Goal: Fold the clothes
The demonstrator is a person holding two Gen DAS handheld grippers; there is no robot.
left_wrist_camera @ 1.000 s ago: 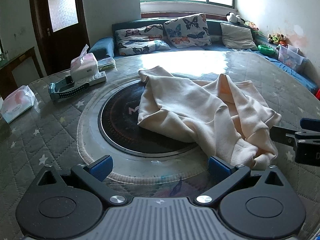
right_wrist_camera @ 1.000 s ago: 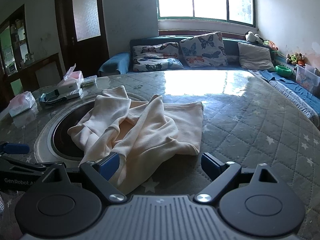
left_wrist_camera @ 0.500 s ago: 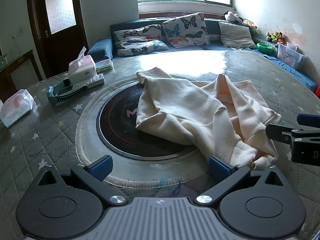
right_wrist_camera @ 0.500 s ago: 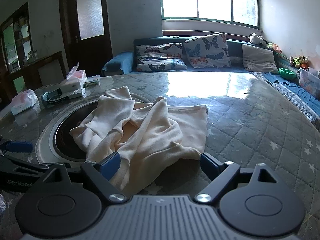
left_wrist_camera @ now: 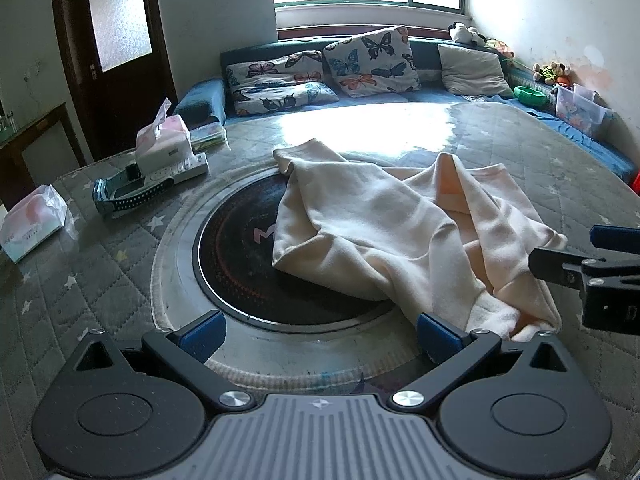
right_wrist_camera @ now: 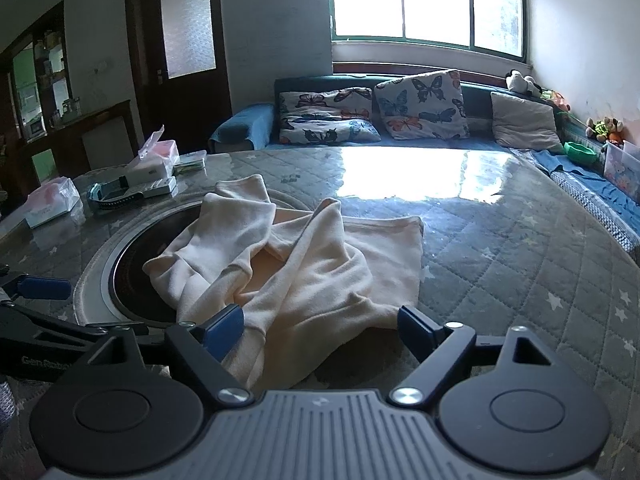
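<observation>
Big round desk point(left_wrist_camera: 520, 136) under a quilted, glossy cover, and sunk in its middle the dark round hotplate point(left_wrist_camera: 240, 256), our landmark for everything here. Draped off the hotplate's window-ward and right-hand side lies the cream sweatshirt point(left_wrist_camera: 384, 236), crumpled, one sleeve reaching past the hotplate's far rim, a cuffed end trailing toward the near edge. Not a single fold in it yet by the look of things, so this is the very start. Left of the hotplate, well apart from the garment, sit a tissue box point(left_wrist_camera: 162, 142) on a white power strip point(left_wrist_camera: 176, 170), and a second tissue pack point(left_wrist_camera: 32, 226) farther out. Now the tools: the left gripper point(left_wrist_camera: 320, 330) hangs at the near rim of the hotplate, jaws spread wide, nothing between them, its right-side pad just beside the trailing cuff. The right gripper point(right_wrist_camera: 320, 322) sits over the sweatshirt's near hem on the side away from the hotplate, jaws wide but closing, cloth lying between them though the pads do not press on it. Handling call: this is soft, thick fleece, light, limp, it will sag and drag rather than hold shape, and that shiny cover may let it slide. Best bet is pinching the ribbed hem or a cuff, where the fabric is doubled and firmer, one corner per gripper, then lifting to shake it flat.
</observation>
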